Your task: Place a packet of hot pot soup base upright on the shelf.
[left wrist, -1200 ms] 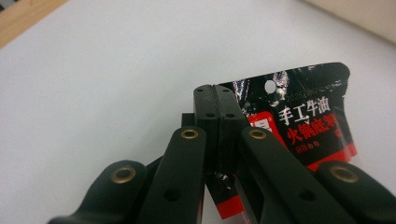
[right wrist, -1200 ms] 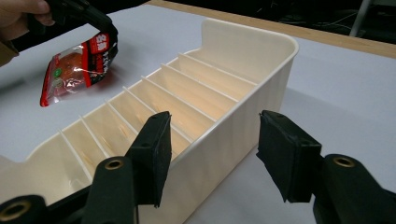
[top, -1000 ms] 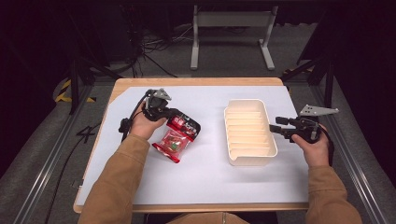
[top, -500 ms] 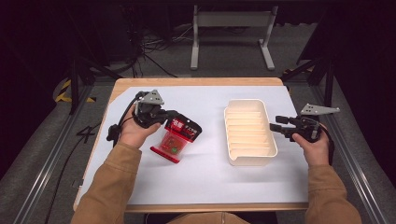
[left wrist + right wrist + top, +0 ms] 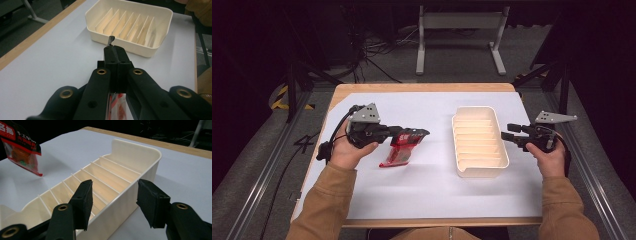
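Observation:
A red snack packet (image 5: 398, 151) hangs below my left gripper (image 5: 422, 134), which is shut on its top edge and holds it above the white table sheet. The left gripper view has the packet (image 5: 117, 105) under the pressed-together jaws of my left gripper (image 5: 113, 48), pointing at the cream divided tray (image 5: 125, 43). My right gripper (image 5: 504, 136) is at the tray's (image 5: 462, 172) right side. Its jaws have just been closing and stand open astride the tray wall (image 5: 130, 192), one inside and one outside, with gaps showing. The packet (image 5: 21, 150) hangs beyond the tray.
The tray has several thin partitions and stands right of centre on the white sheet (image 5: 422, 190). A wooden table edge (image 5: 422, 87) runs along the back. A metal stand (image 5: 459, 30) and cables lie on the floor beyond.
My left hand has drawn back to the left and risen, and the packet now hangs edge-down from the jaws instead of lying flatter. The right hand has stayed at the tray.

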